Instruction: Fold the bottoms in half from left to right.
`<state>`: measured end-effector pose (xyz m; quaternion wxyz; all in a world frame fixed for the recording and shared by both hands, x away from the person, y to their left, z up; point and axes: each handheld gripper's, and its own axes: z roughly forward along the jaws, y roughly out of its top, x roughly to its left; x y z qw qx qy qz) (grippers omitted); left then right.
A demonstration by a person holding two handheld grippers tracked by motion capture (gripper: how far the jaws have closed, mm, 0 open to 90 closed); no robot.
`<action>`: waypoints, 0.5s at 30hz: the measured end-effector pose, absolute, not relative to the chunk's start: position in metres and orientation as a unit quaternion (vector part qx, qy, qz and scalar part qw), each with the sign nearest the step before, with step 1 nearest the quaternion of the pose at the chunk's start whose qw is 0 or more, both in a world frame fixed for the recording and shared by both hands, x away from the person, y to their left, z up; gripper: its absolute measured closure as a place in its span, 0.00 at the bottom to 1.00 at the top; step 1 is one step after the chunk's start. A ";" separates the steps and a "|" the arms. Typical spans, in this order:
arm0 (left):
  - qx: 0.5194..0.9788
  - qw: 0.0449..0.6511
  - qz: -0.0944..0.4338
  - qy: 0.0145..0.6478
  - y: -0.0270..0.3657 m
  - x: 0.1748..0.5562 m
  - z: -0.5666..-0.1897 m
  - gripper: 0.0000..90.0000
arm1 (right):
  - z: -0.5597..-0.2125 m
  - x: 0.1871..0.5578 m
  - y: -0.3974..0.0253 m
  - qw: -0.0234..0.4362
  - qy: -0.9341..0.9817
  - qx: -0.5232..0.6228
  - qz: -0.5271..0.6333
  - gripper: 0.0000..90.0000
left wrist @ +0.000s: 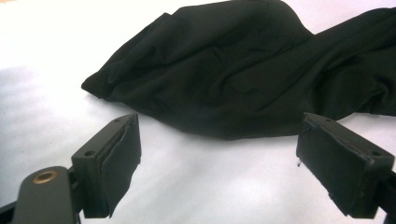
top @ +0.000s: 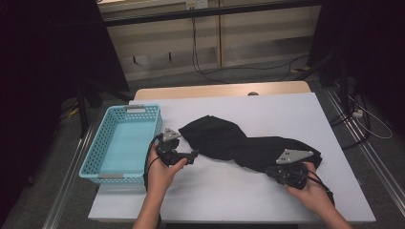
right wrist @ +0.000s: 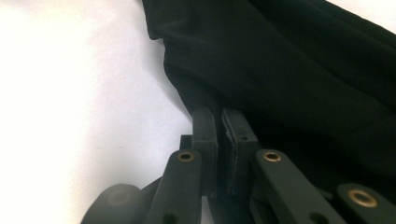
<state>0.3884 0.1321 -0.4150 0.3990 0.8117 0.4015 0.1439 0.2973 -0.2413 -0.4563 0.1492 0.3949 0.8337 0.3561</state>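
A black cloth (top: 239,143) lies crumpled across the middle of the white table (top: 267,114), running from centre left to lower right. My left gripper (top: 188,150) sits just off the cloth's left end. In the left gripper view its jaws stand wide apart, so this gripper (left wrist: 219,140) is open, with nothing between them and the cloth (left wrist: 243,70) lying just ahead. My right gripper (top: 273,170) is at the cloth's lower right end. In the right gripper view that gripper (right wrist: 219,114) is shut on the edge of the cloth (right wrist: 289,70).
A teal perforated basket (top: 95,148) with nothing in it stands at the table's left edge, close to my left hand. Bare white table lies in front of the cloth and behind it. Cables trail on the floor beyond the table.
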 end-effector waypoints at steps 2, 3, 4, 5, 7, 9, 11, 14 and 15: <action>0.810 0.402 0.144 0.403 0.132 0.388 -0.415 0.16 | -0.456 0.298 -0.242 0.144 0.832 0.400 0.358 0.95; 0.813 0.398 0.144 0.400 0.132 0.389 -0.415 0.16 | -0.456 0.299 -0.243 0.142 0.831 0.401 0.359 0.96; 0.812 0.399 0.145 0.400 0.131 0.389 -0.415 0.16 | -0.455 0.299 -0.243 0.142 0.832 0.400 0.358 0.96; 0.811 0.400 0.146 0.401 0.131 0.389 -0.416 0.16 | -0.454 0.299 -0.243 0.143 0.834 0.397 0.356 0.96; 0.813 0.399 0.144 0.400 0.130 0.388 -0.415 0.16 | -0.452 0.298 -0.245 0.139 0.834 0.398 0.356 0.96; 0.812 0.400 0.146 0.398 0.130 0.388 -0.414 0.16 | -0.451 0.295 -0.248 0.132 0.834 0.397 0.360 0.96; 0.813 0.401 0.145 0.397 0.131 0.388 -0.413 0.16 | -0.448 0.289 -0.252 0.129 0.833 0.398 0.363 0.96; 0.813 0.400 0.144 0.399 0.131 0.389 -0.415 0.16 | -0.442 0.285 -0.262 0.125 0.824 0.401 0.379 0.96; 0.813 0.399 0.142 0.400 0.130 0.389 -0.416 0.16 | -0.441 0.284 -0.266 0.125 0.822 0.402 0.384 0.96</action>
